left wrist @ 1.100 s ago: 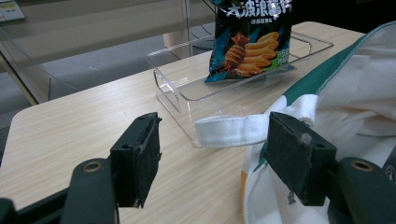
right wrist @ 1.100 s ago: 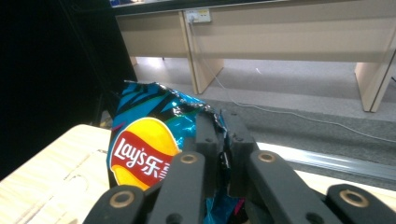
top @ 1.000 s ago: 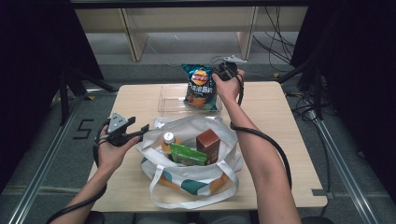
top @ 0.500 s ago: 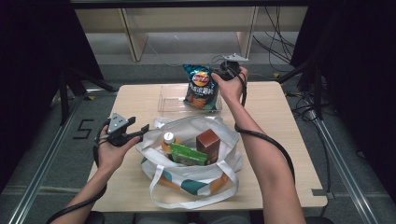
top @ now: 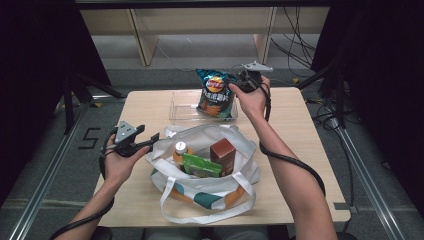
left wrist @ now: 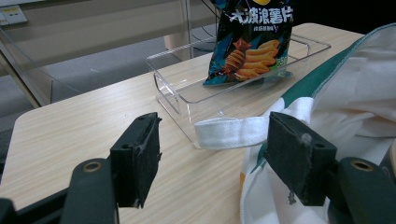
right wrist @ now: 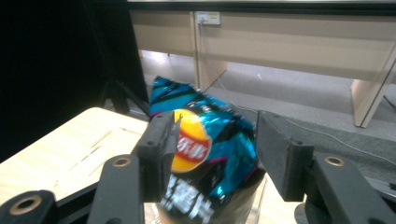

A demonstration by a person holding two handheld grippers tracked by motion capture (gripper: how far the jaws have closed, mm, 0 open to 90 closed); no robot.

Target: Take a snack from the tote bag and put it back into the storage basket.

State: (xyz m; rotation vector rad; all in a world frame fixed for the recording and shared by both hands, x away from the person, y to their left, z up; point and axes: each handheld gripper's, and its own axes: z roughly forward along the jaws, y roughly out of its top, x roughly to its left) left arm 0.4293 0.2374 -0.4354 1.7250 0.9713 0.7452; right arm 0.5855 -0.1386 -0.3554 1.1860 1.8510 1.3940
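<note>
A blue chip bag (top: pixel 215 92) (right wrist: pixel 210 140) stands upright with its bottom in a clear plastic tray (top: pixel 177 112) (left wrist: pixel 173 93) at the table's far middle. My right gripper (top: pixel 239 82) (right wrist: pixel 217 144) holds the bag near its top, one jaw pressed against each side. My left gripper (top: pixel 150 134) (left wrist: pixel 212 154) hovers open at the left rim of a white tote bag (top: pixel 200 192) (left wrist: pixel 355 93), with the bag's white strap (left wrist: pixel 233 133) lying just beyond its jaws. Inside the tote are a capped bottle (top: pixel 180 148), a green packet (top: pixel 200 165) and a brown carton (top: pixel 222 155).
The wooden table (top: pixel 305 150) has bare surface to the right and left of the tote. Shelving legs (top: pixel 142 42) and cables (top: pixel 300 50) lie on the floor beyond the far edge. A metal floor rail (top: pixel 45 175) runs along the left.
</note>
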